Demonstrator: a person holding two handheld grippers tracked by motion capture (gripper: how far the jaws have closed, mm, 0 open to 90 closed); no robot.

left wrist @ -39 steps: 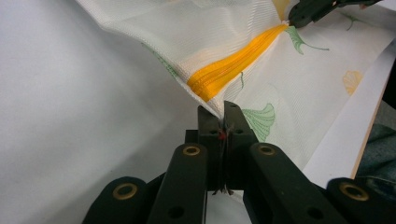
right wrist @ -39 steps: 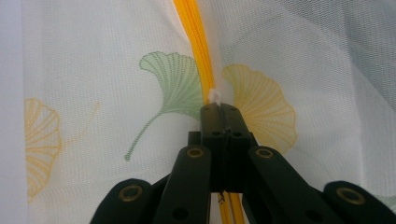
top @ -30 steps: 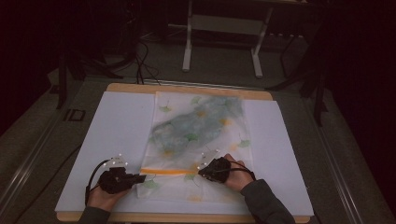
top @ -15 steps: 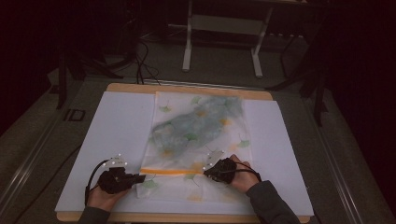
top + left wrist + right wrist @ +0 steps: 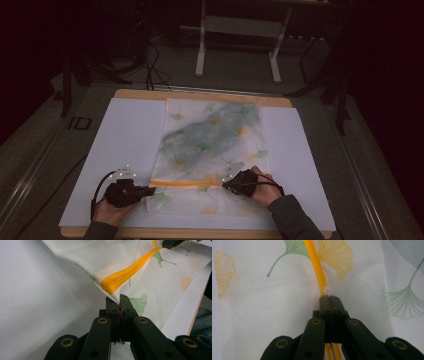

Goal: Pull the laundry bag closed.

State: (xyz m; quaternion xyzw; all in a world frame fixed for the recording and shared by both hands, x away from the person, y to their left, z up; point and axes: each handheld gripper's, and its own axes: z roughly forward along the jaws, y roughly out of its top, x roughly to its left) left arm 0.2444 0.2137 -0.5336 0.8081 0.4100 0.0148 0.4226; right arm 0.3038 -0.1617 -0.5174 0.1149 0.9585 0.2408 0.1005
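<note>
A white mesh bag point(image 5: 210, 140) printed with green and orange ginkgo leaves lies flat on the white sheet point(image 5: 125, 145). An orange zipper point(image 5: 185, 183) crosses its near end. My left gripper point(image 5: 150, 190) is shut on the bag's left corner, right where the zipper point(image 5: 125, 277) ends, and lifts the mesh point(image 5: 100, 255) a little; its tips point(image 5: 119, 298) pinch the fabric. My right gripper point(image 5: 226, 185) is shut on the small white zipper pull point(image 5: 327, 291), with the tips point(image 5: 329, 298) over the zipper point(image 5: 315, 262). Dark clothing shows through the bag's middle.
The sheet covers a wooden table point(image 5: 200, 95), whose near edge point(image 5: 200, 233) runs just behind my hands. A metal stand point(image 5: 200, 50) and cables point(image 5: 150, 65) are on the floor beyond the far edge. The right gripper point(image 5: 172, 243) shows at the top of the left gripper view.
My right gripper has slid a little to the right along the zipper line. The left gripper has stayed put on the corner.
</note>
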